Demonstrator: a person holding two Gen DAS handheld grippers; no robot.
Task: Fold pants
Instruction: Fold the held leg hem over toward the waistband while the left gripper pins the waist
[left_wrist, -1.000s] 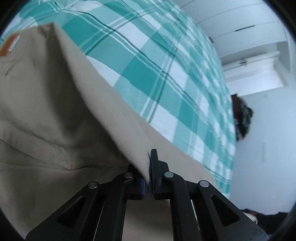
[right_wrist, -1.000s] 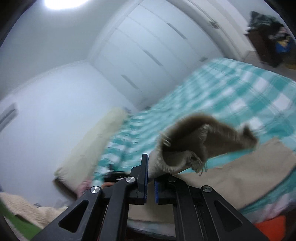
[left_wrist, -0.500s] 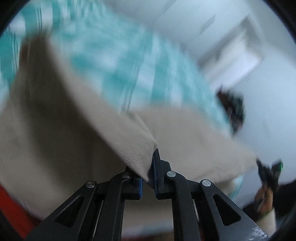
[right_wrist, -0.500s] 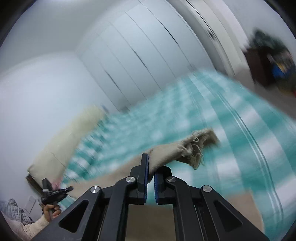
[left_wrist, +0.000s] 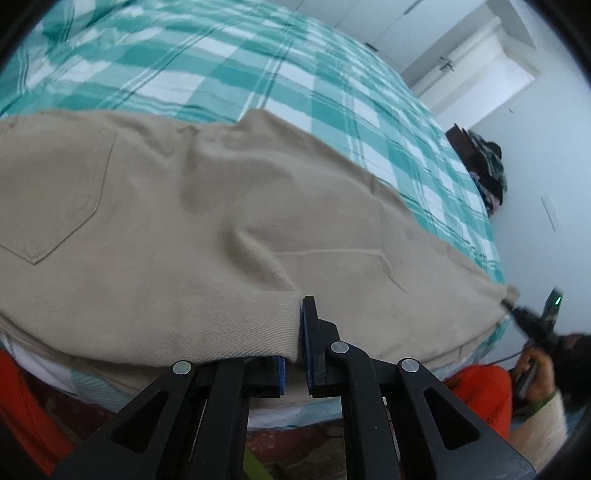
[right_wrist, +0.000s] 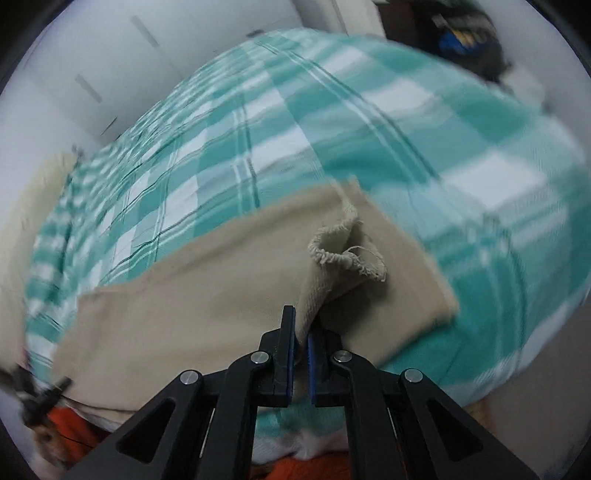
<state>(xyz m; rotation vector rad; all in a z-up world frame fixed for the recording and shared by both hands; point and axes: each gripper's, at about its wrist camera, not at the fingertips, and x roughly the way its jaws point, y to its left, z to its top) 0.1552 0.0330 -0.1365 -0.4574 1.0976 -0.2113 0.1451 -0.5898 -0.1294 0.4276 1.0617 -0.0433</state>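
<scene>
Pants (left_wrist: 207, 229) lie folded lengthwise on the bed (left_wrist: 258, 74). Left hand-held gripper (left_wrist: 293, 354) clamps the waist edge, right hand-held gripper (right_wrist: 302, 350) the frayed cuff — crosswise folds remain.

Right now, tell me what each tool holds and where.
Left tool: pants by a folded edge. Right tool: same pants near the frayed leg hem.

we find no text, label, brand, number or sign that can be read in either view. the tan pants (left_wrist: 207, 221) show only plain stitching around a pocket, the checked bedspread (left_wrist: 258, 74) carries nothing but its pattern, and the cupboard doors (right_wrist: 92, 74) are bare. a small green light glows on a device (left_wrist: 554, 306) at the right edge, but no character on it is legible.
</scene>
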